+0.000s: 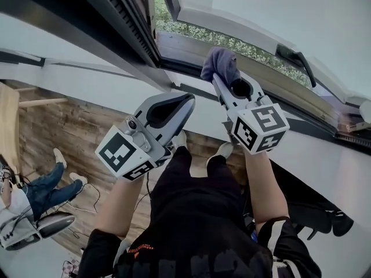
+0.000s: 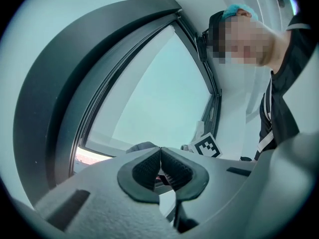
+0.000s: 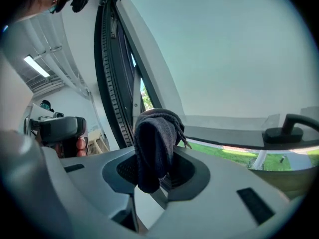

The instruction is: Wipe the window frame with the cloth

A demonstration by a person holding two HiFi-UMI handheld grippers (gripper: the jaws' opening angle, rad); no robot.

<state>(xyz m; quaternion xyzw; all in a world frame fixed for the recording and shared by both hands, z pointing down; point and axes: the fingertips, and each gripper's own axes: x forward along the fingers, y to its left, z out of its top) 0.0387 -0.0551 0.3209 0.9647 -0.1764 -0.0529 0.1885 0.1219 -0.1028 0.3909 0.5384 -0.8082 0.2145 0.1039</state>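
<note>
A dark grey cloth (image 1: 221, 62) is bunched at the tip of my right gripper (image 1: 222, 77), which is shut on it. In the right gripper view the cloth (image 3: 155, 146) drapes over the jaws, hiding the fingertips. The cloth sits close to the dark lower window frame (image 1: 185, 67), just below the open sash; contact cannot be told. My left gripper (image 1: 188, 100) hangs lower and to the left, away from the frame, shut with nothing in it. Its pads (image 2: 172, 169) meet in the left gripper view, with the dark frame (image 2: 45, 108) curving past on the left.
The open sash carries a black handle (image 1: 297, 57), also seen as the handle (image 3: 291, 128) at right. White wall (image 1: 87, 86) runs under the sill. A seated person's legs (image 1: 49, 184) and wooden floor (image 1: 64, 138) lie far below left. Grass (image 1: 232, 39) shows outside.
</note>
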